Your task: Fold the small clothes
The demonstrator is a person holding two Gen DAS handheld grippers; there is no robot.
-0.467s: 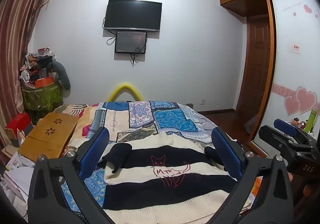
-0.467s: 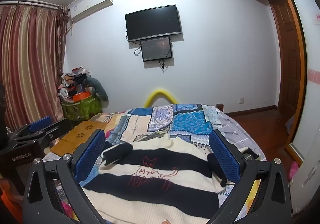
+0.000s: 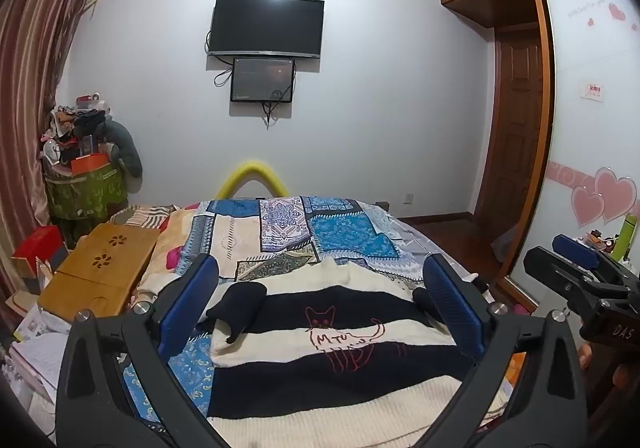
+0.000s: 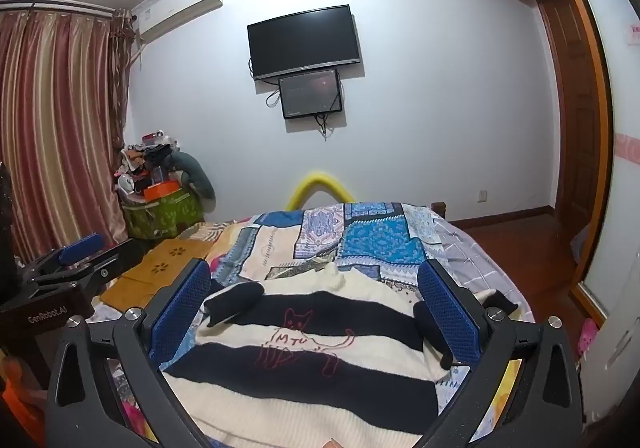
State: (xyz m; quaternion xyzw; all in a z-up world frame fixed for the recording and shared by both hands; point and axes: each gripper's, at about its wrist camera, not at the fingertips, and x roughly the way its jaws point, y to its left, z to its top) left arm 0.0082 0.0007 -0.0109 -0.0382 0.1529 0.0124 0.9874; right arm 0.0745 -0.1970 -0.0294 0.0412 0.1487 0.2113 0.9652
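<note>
Striped sweater (image 3: 340,352) spread flat on bed (image 3: 280,232), at near edge, stripes run edge to edge, hem nearest, collar toward far edge

Left tool (image 3: 320,308) held fully spread above sweater, nothing gripped; right tool (image 4: 316,308) likewise wide, empty

Sweater seen ahead and below both tools; dark sleeves (image 3: 240,304) folded in at either side

Neither tool judged nearer; left sleeve for left, right for right
</note>
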